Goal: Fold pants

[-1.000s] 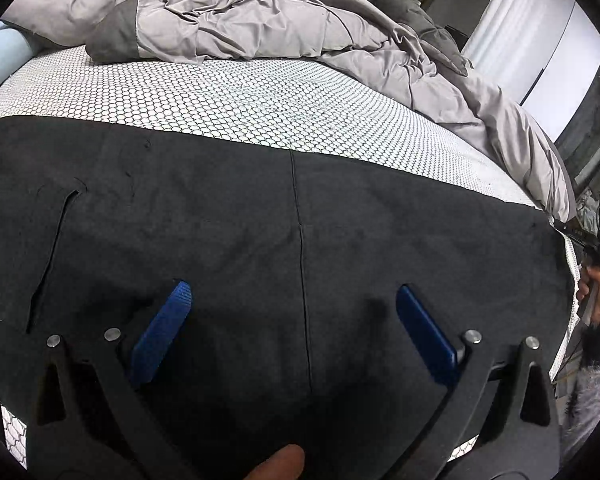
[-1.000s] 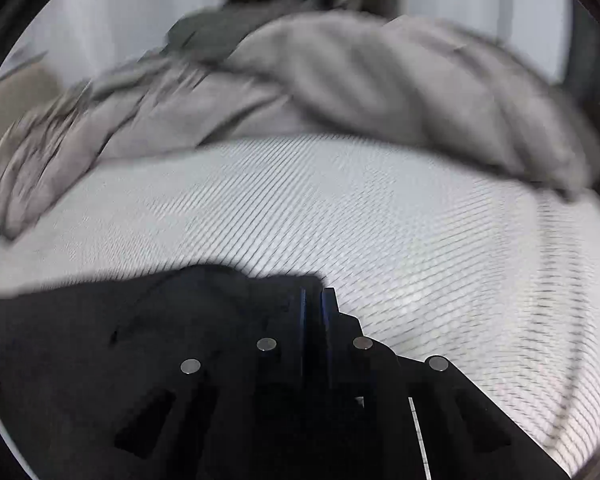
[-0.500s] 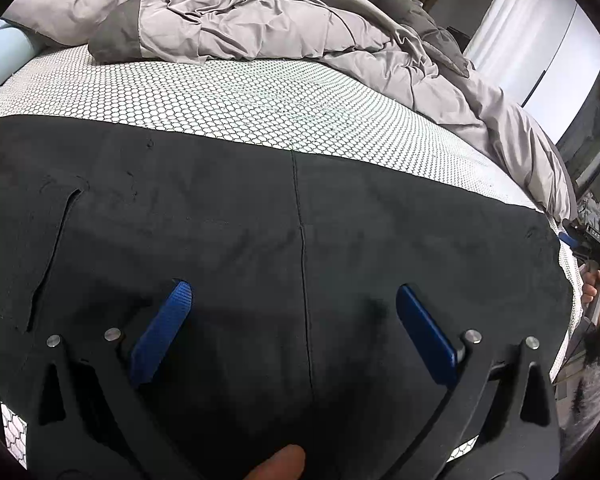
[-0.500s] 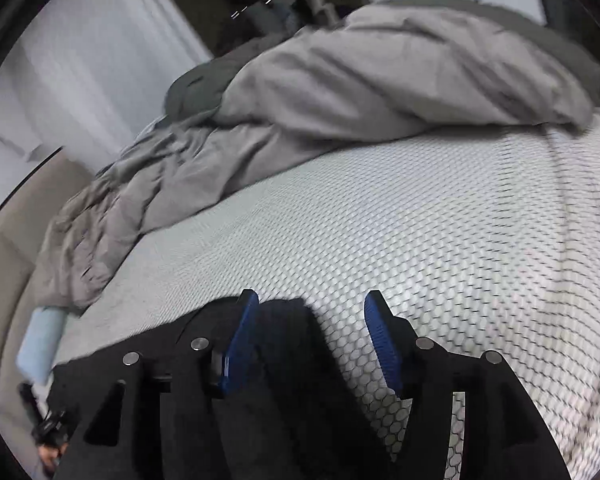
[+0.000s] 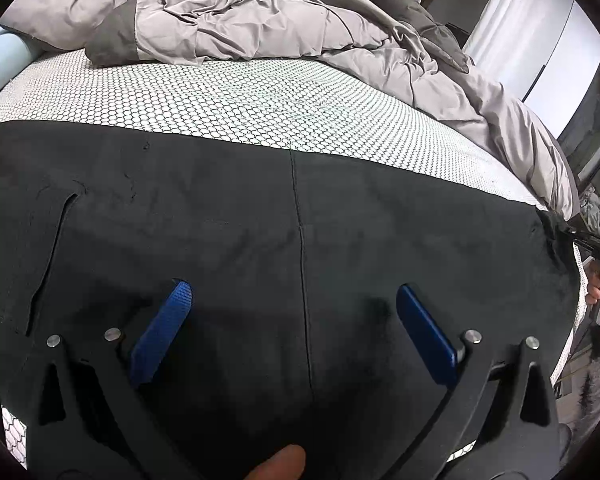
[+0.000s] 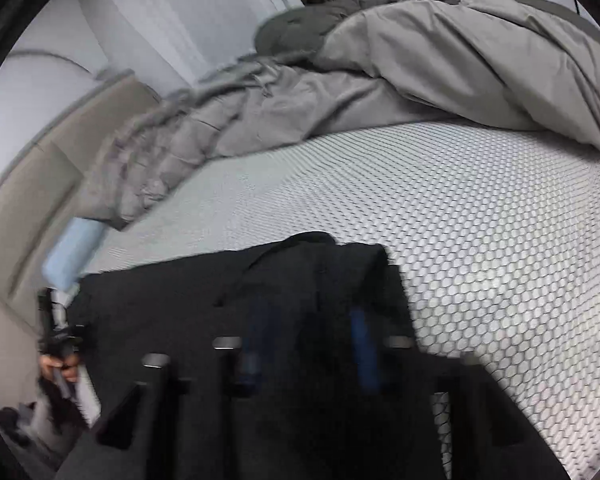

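Note:
Black pants lie spread flat across the near part of the bed, with a centre seam and a pocket slit at the left. My left gripper is open just above the cloth, its blue fingers wide apart either side of the seam. My right gripper is open at the far right end of the pants, its blurred blue fingers over the cloth's corner. It also shows in the left wrist view at the right edge.
The mattress has a white honeycomb cover. A rumpled grey duvet lies piled along the far side. A light blue bolster sits at the far left. A beige headboard stands at the left in the right wrist view.
My right gripper opened from shut and swung over the pants' end corner. My left gripper has stayed open in place.

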A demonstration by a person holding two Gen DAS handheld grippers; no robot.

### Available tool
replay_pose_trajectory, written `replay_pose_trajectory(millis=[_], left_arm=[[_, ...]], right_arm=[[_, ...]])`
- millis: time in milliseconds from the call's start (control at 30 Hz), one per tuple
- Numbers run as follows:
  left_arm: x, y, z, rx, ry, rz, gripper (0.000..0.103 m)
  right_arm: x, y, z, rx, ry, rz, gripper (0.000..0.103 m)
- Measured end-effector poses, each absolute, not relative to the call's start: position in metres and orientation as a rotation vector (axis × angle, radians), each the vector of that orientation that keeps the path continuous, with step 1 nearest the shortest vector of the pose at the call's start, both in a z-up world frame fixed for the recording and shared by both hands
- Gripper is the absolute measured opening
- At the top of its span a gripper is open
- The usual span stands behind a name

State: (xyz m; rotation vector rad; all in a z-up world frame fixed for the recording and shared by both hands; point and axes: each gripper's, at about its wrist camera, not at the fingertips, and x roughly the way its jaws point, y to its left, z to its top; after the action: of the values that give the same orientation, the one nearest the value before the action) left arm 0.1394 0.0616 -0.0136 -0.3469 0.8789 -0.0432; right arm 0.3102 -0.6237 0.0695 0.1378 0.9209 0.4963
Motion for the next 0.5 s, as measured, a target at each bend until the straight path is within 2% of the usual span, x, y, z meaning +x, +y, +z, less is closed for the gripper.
replay_pose_trajectory(millis=[33, 167, 200, 267, 333, 367, 433, 500], left_arm=[[0.139, 0.062, -0.015, -0.354, 0.876, -0.048, 0.102], [0.141, 0.062, -0.015, -0.369, 0.876, -0.073, 0.102], [0.141, 0.061, -0.016, -0.361, 0.879, -0.070, 0.102], [0.141, 0.060, -0.014, -0.353, 0.877, -0.062, 0.102], [0.139, 0.058, -0.010, -0.339, 0.869, -0.046, 0.102], [0.135, 0.056, -0.003, -0.321, 0.848, -0.042, 0.102], [0.125, 0.041, 0.014, -0.253, 0.794, -0.060, 0.102], [0.117, 0.018, 0.026, -0.185, 0.762, -0.097, 0.102]], right_arm=[[0.314, -0.619, 0.068, 0.096, 0.923, 0.443, 0.005], [0.318, -0.635, 0.067, 0.088, 0.854, 0.212, 0.004], [0.321, -0.638, 0.061, 0.106, 0.871, 0.161, 0.006], [0.323, -0.631, 0.049, 0.041, 0.905, 0.078, 0.017], [0.310, -0.630, 0.056, 0.019, 0.862, 0.031, 0.044], [0.293, -0.629, 0.067, 0.042, 0.806, 0.021, 0.052], [0.265, -0.622, 0.087, 0.071, 0.731, 0.058, 0.084], [0.229, -0.600, 0.100, 0.063, 0.696, 0.153, 0.099]])
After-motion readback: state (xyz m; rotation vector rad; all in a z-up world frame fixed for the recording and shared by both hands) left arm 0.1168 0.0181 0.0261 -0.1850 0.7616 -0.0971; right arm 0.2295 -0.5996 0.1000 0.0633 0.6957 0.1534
